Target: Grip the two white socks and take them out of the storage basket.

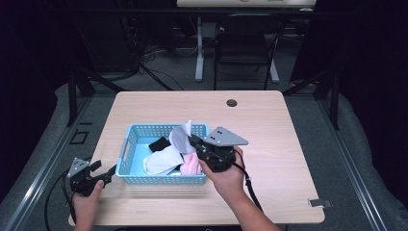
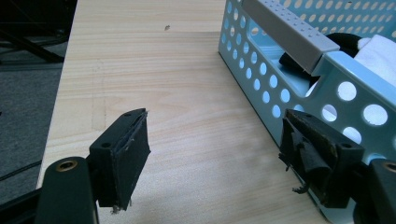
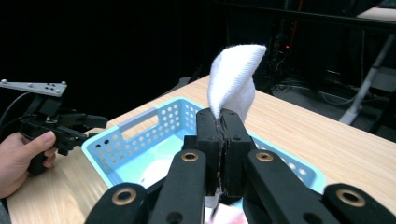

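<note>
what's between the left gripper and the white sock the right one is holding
The blue basket's near end wall and part of its inside, seen in the high view. The left gripper sits outside it; the right gripper holds the white sock over the basket.

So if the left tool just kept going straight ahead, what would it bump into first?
Probably the blue basket. The left tool is open, and its right jaw already sits by the basket's holey wall. The left jaw would likely slide along bare table.

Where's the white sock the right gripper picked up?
The white sock is pinched in the right gripper, its free end sticking up over the blue basket, near the basket's right end in the high view.
</note>
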The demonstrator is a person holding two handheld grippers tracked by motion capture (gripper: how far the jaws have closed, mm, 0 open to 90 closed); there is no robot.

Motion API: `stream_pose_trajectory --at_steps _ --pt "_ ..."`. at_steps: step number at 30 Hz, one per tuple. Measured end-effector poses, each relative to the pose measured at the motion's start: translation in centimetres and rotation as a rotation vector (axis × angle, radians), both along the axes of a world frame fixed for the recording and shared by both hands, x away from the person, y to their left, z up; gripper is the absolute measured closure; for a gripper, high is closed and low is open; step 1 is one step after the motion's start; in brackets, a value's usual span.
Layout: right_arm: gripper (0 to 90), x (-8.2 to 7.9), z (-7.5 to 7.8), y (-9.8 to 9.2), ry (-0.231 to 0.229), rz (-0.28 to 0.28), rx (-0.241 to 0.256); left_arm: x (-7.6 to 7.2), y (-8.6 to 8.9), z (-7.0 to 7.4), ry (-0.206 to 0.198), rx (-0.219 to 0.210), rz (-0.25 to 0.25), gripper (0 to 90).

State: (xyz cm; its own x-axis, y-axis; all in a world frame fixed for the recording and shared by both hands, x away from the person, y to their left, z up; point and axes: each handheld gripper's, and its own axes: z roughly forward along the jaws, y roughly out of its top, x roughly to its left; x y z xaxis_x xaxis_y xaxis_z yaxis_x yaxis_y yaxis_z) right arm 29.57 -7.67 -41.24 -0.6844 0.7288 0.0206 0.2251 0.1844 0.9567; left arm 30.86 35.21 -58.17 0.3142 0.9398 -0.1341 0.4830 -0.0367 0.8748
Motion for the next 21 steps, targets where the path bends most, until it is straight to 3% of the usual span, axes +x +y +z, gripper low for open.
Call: stream_pose_trajectory --at_steps 13,21 --pt "88.1 -0.9 -0.2 -4.6 0.009 -0.088 0.0 0.0 0.0 0.0 0.007 0.005 -0.002 23.8" --pt "88.1 -1.6 -1.1 -6.7 0.028 -0.131 -0.005 0.0 0.0 0.0 0.007 0.006 -0.001 23.8"
